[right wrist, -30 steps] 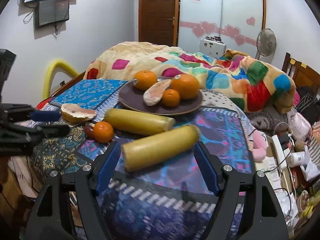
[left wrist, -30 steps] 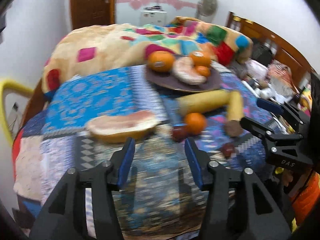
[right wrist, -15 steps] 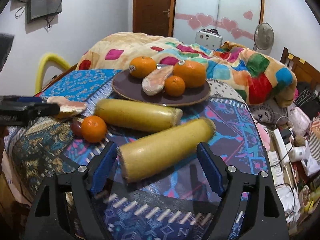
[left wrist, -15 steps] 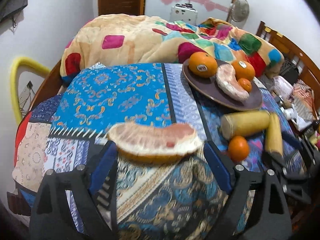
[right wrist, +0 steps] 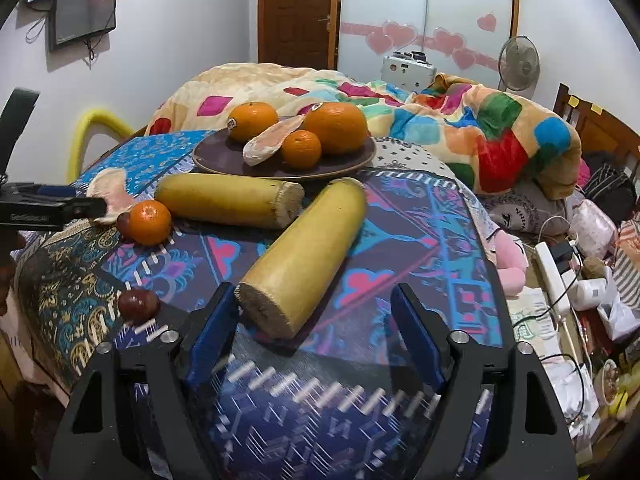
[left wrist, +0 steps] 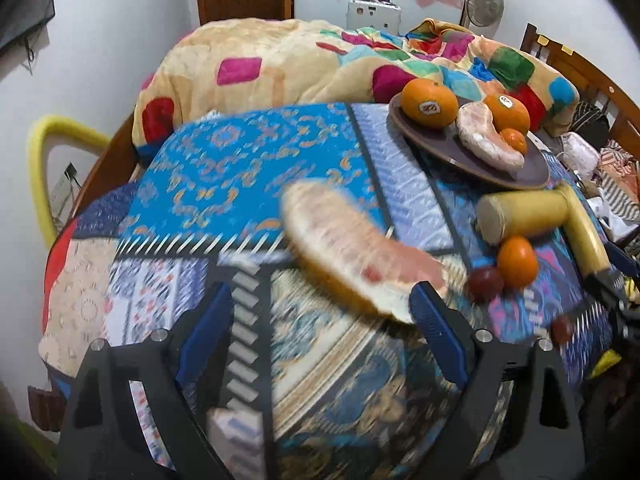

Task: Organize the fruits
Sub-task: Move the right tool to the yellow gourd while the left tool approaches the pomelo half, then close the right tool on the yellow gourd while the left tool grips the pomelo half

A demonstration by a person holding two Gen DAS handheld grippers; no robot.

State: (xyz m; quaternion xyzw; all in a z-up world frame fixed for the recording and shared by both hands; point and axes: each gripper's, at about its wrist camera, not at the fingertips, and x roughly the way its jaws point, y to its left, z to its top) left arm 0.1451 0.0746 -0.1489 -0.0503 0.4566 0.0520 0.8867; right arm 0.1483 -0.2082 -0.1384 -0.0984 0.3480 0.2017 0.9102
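The left tool (left wrist: 320, 312) has just opened wide to fit around the pomelo slice (left wrist: 360, 256) on the surface, and the right tool (right wrist: 316, 324), closing a little, stands apart around the yellow log (right wrist: 308, 252), not squeezing.

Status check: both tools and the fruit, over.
Left tool open, just widened, pomelo wedge at its tips, ungripped. Right tool open, closing, around yellow cylinder's near end. Plate part filled; path clear.
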